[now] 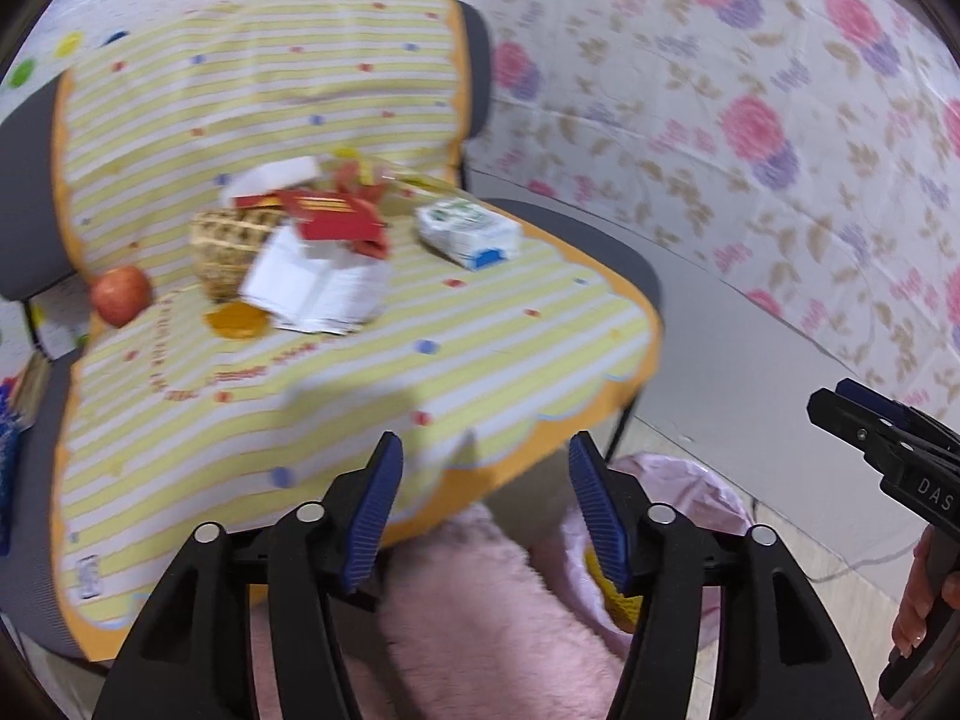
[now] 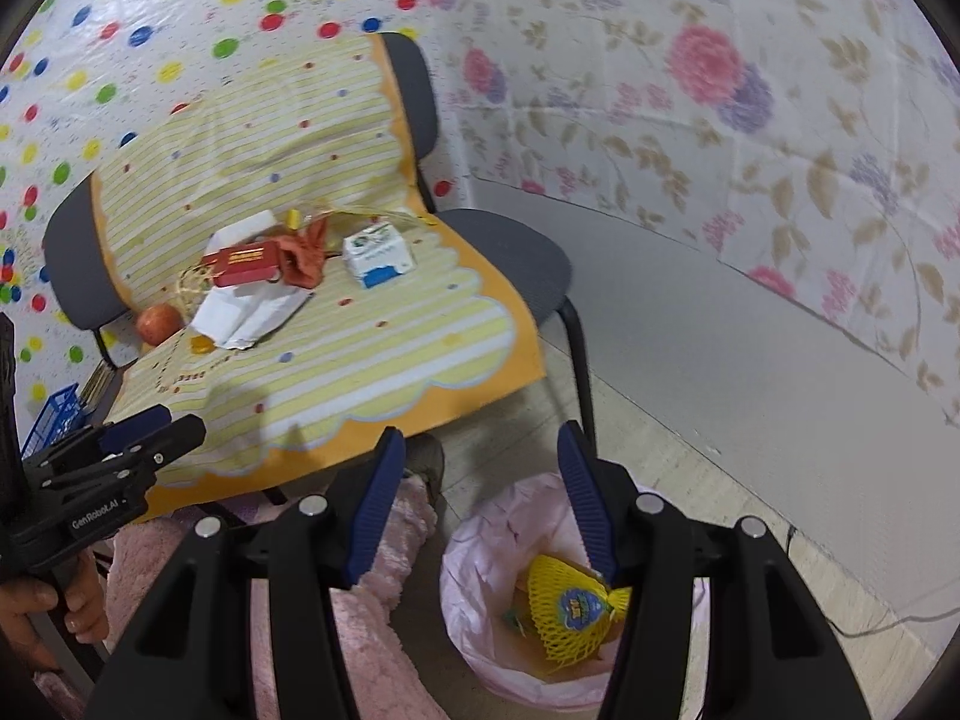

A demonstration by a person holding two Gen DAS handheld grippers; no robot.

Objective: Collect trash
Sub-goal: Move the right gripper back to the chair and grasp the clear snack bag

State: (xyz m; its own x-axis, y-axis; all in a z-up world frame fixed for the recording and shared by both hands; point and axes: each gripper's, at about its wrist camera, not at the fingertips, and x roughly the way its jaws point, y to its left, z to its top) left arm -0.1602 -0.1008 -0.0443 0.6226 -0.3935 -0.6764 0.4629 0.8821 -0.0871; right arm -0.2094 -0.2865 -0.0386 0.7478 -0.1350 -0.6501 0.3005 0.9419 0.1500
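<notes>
A chair seat under a yellow striped cloth (image 1: 372, 372) holds a pile: a red carton (image 1: 336, 219), white paper wrapping (image 1: 312, 288), a white-and-blue box (image 1: 468, 231), a woven basket (image 1: 225, 246), an apple (image 1: 120, 294) and an orange lid (image 1: 235, 319). The same pile shows in the right wrist view (image 2: 258, 276). My left gripper (image 1: 480, 510) is open and empty before the seat's front edge. My right gripper (image 2: 477, 498) is open and empty above a bin with a pink liner (image 2: 480, 546), which holds a yellow foam net (image 2: 570, 606).
Floral sheeting (image 2: 720, 120) covers the wall on the right. A grey skirting strip (image 2: 750, 324) runs along the floor. A pink fluffy rug (image 1: 480, 612) lies under the grippers. A blue crate (image 2: 51, 420) stands left of the chair.
</notes>
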